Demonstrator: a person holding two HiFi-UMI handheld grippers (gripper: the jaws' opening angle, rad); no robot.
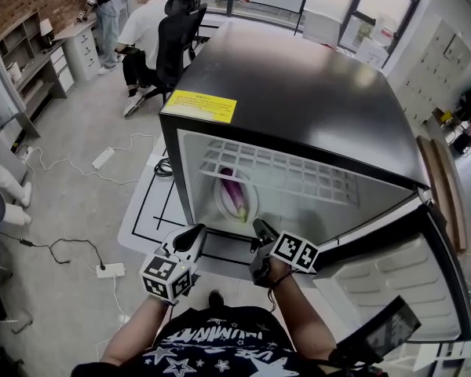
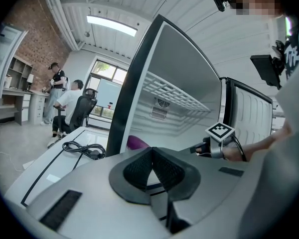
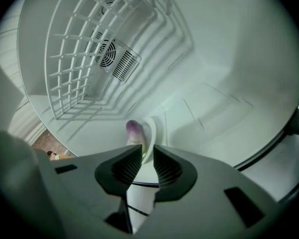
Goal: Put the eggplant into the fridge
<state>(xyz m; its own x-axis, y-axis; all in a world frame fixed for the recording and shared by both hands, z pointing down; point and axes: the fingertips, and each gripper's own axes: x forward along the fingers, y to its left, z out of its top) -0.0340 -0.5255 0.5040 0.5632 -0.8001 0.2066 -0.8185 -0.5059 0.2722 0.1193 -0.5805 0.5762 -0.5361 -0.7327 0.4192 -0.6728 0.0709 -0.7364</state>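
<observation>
The eggplant (image 1: 234, 197), glossy purple with a pale streak, lies on a smooth white oval plate (image 1: 252, 203) on the fridge (image 1: 298, 93) floor, under a white wire shelf (image 1: 282, 171). In the right gripper view only its rounded tip shows. The right tongs (image 3: 147, 151), with ribbed black pads, stand slightly parted just before the plate's rim; whether they touch it cannot be made out. The left tongs (image 2: 150, 152) are pressed together on nothing, outside the black cabinet. The open door (image 1: 392, 277) is cut off at the right
</observation>
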